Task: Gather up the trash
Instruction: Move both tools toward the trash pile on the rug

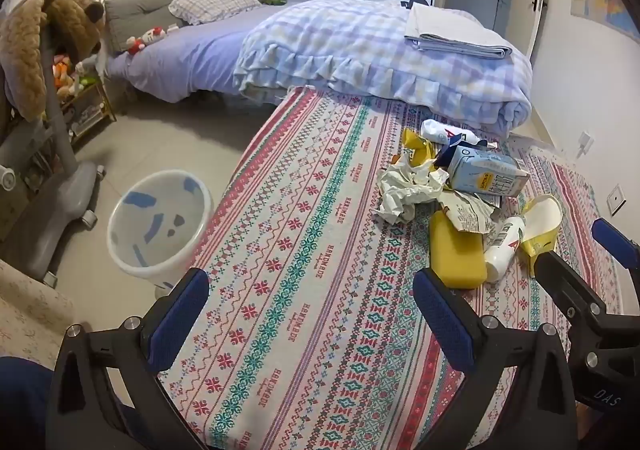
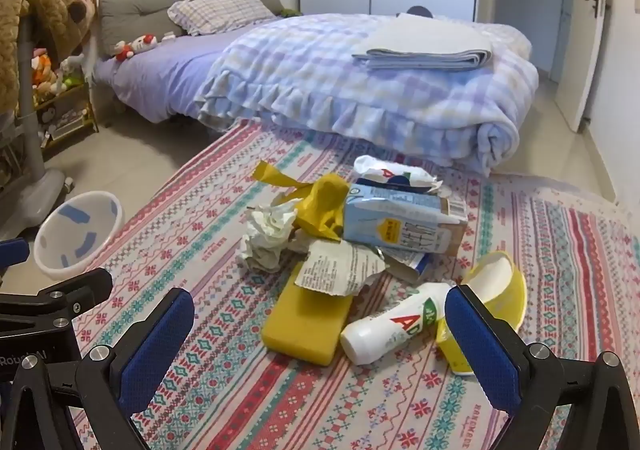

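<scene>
A heap of trash lies on a table draped in a red, teal and white patterned tablecloth (image 2: 224,382): a yellow sponge (image 2: 306,326) touching a white drink bottle (image 2: 394,324) lying on its side, a torn printed wrapper (image 2: 340,270) draped over the sponge's far end, crumpled white paper (image 2: 268,236), a flattened pale-blue carton (image 2: 400,223), a twisted yellow bag (image 2: 320,205), a second white bottle (image 2: 394,171) at the far side and a crushed yellow paper cup (image 2: 494,290) at the right. A white wastebasket (image 1: 160,221) stands on the tiled floor just beside the table's left edge, near a wheeled grey stand (image 1: 60,169) draped with a brown plush toy (image 1: 48,33). Beyond the table, a bed holds a folded checked quilt (image 2: 360,89), folded sheets on top, a pillow (image 2: 220,13) and small stuffed toys. The left gripper (image 1: 312,314) hovers over bare cloth, jaws spread wide and empty. The right gripper (image 2: 320,342) hangs near the sponge and bottle, jaws likewise wide, gripping nothing.
</scene>
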`<control>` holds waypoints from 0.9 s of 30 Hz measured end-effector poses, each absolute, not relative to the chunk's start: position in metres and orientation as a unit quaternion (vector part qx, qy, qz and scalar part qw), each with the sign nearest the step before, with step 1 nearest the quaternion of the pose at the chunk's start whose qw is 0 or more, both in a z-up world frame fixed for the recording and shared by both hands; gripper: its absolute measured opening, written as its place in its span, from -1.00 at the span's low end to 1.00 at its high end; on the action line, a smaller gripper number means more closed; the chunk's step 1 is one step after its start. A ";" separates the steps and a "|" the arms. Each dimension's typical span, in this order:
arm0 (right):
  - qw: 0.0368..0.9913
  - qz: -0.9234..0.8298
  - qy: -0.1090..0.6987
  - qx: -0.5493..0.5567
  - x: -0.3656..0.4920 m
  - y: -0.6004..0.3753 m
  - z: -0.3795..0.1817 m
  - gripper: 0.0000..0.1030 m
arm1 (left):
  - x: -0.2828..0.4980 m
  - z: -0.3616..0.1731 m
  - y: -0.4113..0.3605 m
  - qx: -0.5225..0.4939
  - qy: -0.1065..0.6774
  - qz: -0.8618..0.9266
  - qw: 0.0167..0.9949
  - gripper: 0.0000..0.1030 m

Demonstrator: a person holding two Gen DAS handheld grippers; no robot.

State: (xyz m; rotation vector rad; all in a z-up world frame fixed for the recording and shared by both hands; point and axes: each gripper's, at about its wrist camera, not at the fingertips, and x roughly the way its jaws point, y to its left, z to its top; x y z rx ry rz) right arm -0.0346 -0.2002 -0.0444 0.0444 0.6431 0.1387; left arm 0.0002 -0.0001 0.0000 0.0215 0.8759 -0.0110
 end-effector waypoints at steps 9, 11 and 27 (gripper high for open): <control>0.941 0.065 0.333 0.011 -0.033 -0.199 -0.047 1.00 | -0.005 -0.001 -0.001 0.013 0.422 -0.004 0.906 0.99; 0.938 0.062 0.340 0.009 -0.033 -0.200 -0.047 1.00 | -0.001 -0.004 -0.002 0.011 0.421 -0.004 0.907 0.99; 0.917 0.040 0.390 0.069 -0.021 -0.230 -0.060 1.00 | 0.009 -0.011 -0.013 0.015 0.432 -0.035 0.901 0.99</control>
